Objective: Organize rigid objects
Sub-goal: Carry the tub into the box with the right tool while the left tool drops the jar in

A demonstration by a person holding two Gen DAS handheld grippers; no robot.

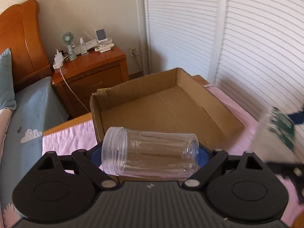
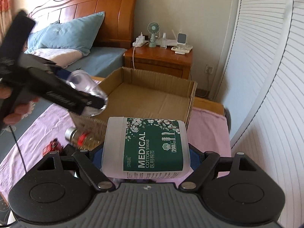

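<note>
My left gripper (image 1: 150, 154) is shut on a clear plastic jar (image 1: 150, 152) that lies crosswise between its blue pads, mouth to the left, just in front of the open cardboard box (image 1: 171, 110). In the right wrist view the left gripper (image 2: 85, 91) shows as a blurred black body at left, carrying the clear jar (image 2: 89, 89) over the box's near-left corner. My right gripper (image 2: 146, 157) is shut on a white cotton swab tub (image 2: 148, 144) with a green label, held sideways before the cardboard box (image 2: 152, 98). That tub (image 1: 279, 127) appears blurred at the left view's right edge.
A small glass bottle (image 2: 79, 134) with a red band and a red toy (image 2: 53, 145) lie on the pink cloth (image 2: 41, 125) near the box. A wooden nightstand (image 2: 159, 58) with a fan stands behind. Bed at left, white louvred doors (image 1: 247, 47) at right.
</note>
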